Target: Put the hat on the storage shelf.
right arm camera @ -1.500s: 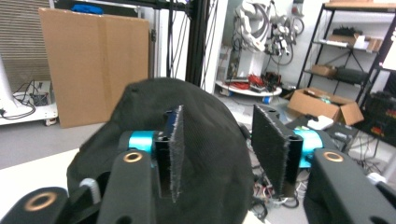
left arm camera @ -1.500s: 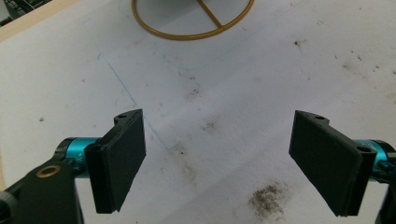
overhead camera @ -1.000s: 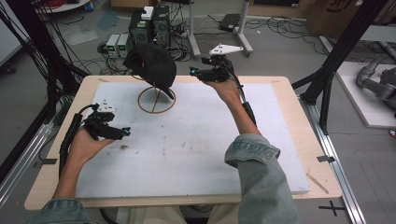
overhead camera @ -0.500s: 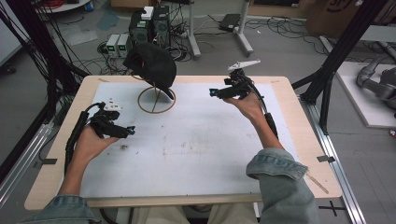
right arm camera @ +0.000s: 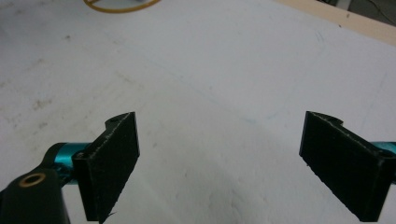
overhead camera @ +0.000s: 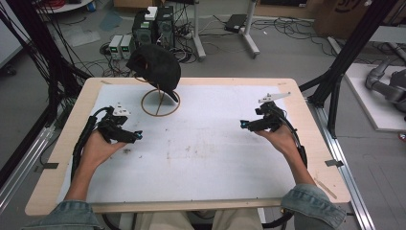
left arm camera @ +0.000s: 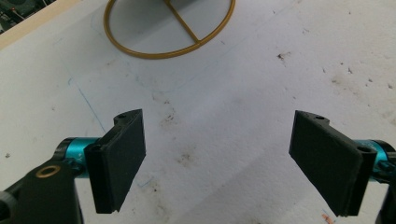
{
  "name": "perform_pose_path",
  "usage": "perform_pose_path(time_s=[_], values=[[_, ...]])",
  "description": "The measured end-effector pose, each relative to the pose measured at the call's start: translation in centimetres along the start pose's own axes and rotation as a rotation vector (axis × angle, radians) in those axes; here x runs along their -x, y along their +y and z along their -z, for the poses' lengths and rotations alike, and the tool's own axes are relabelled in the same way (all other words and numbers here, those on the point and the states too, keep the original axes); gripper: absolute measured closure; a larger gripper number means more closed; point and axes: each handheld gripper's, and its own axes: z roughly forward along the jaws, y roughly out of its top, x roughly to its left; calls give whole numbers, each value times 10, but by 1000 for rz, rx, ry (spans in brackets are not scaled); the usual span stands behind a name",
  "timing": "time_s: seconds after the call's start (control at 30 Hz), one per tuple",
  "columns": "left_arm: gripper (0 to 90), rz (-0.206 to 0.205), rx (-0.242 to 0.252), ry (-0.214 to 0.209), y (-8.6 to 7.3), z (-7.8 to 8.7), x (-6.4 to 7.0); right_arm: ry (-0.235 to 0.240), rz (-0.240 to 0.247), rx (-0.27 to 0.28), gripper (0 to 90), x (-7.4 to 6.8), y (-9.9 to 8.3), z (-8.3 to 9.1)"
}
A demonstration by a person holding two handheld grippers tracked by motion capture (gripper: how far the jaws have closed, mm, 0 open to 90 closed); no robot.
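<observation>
Two hand-held grippers over one wooden tabletop (overhead camera: 306, 108) covered by a white sheet (overhead camera: 201, 153).

Left gripper (overhead camera: 136, 136): held in the person's left hand (overhead camera: 98, 148) at the left part of the sheet, fingers (left arm camera: 119, 165) pointing toward the middle. Fingers spread wide, nothing between them; stained white sheet visible in the gap in the left gripper view.

Right gripper (overhead camera: 244, 125): held in the right hand (overhead camera: 277, 139) at the right part of the sheet, fingers (right arm camera: 109, 163) pointing toward the middle. Fingers spread wide, nothing between them. Grey three-cornered plate on top.

Black cap (overhead camera: 154, 67): perched on a stand at the far left-centre of the tabletop, well apart from both grippers.

Stand (overhead camera: 160, 102): thin gold-coloured ring base lying flat on the sheet, with a slanted rod rising under the cap. Ring also seen at the top of the left gripper view (left arm camera: 168, 30).

Sheet: scattered brown marks and faint blue lines.

Sleeves: blue denim, at the near edge.

Floor beyond: cables, electronic boxes (overhead camera: 153, 24), black frame posts.
</observation>
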Motion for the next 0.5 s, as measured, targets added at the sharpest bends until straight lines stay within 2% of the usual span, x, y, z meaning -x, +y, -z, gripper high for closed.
perform_pose_path(time_s=[0.13,0.17,0.23,0.3,0.5], values=[[187,18,-4,6,-2,-4,-1,4,-19,22,117,2,-16,3],[188,18,-7,8,-2,-4,-1,1,-25,7,118,3,-18,3],[188,20,-2,15,-2,-3,-2,-3,-13,4,117,3,-20,4],[187,21,1,19,-2,-2,-3,8,-27,17,118,4,-20,5],[188,27,6,18,-3,0,-5,0,-41,12,117,6,-23,3]])
